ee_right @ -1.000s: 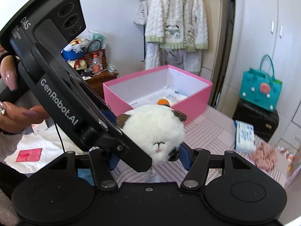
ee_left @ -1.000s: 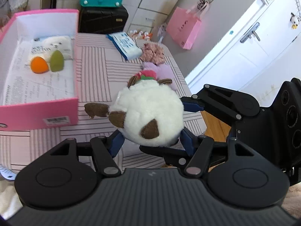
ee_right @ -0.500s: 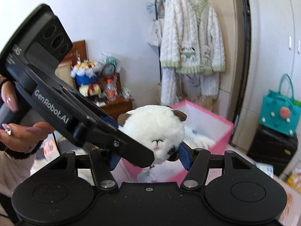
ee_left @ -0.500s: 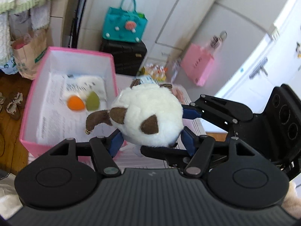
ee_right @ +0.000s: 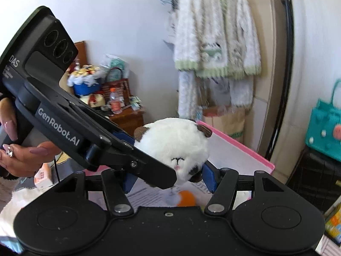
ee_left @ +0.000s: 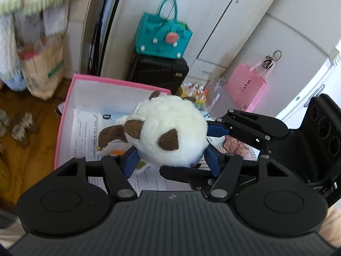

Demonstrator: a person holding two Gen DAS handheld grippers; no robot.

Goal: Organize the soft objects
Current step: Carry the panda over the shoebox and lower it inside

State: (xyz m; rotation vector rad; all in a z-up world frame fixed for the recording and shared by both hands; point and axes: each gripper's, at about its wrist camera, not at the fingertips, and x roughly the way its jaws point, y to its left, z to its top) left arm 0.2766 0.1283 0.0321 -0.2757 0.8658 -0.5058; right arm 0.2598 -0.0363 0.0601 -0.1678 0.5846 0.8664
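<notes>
While the plush toy (ee_left: pixel 170 131) hangs over the pink box (ee_left: pixel 64 115), both the left gripper (ee_left: pixel 170 160) and the right gripper (ee_right: pixel 168 177) have their jaws clenched on it. A few soft bits are already inside; the drop's left.

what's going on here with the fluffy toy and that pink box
A person is holding a white plush between both grippers at once: the left hand-held gripper and the right hand-held gripper each pinch it between blue pads. The plush hangs above the open pink box, which already holds an orange item and some paper. It has not been let go yet.
</notes>
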